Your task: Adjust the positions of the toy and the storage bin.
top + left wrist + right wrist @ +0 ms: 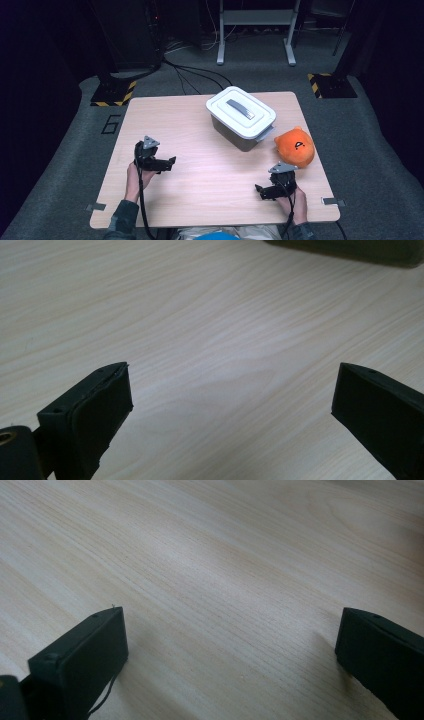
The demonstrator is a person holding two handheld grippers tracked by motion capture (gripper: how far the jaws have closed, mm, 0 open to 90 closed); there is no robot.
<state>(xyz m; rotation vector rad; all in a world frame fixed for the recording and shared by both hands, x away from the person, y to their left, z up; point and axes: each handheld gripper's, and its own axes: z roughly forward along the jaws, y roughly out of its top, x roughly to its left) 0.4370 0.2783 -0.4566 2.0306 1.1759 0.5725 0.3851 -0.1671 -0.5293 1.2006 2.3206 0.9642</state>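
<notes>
While grippers rest apart, round orange plush toy, dark face marking, beside white-lidded box.

On the table, an orange plush sits beside a lidded white box, both tools resting apart near the front.

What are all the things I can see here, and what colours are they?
Storage box: one, grey with a white lid on it, far middle of the table.
Plush toy: one, orange, right side of the table, beside the box.
Table: one, light wood, on grey carpet.
Metal stand: one, pale grey, on the floor behind the table.
Left gripper: one, black, open, low over the table's left side.
Right gripper: one, black, open, near the plush toy.
Hands: two, holding the grippers.
</notes>
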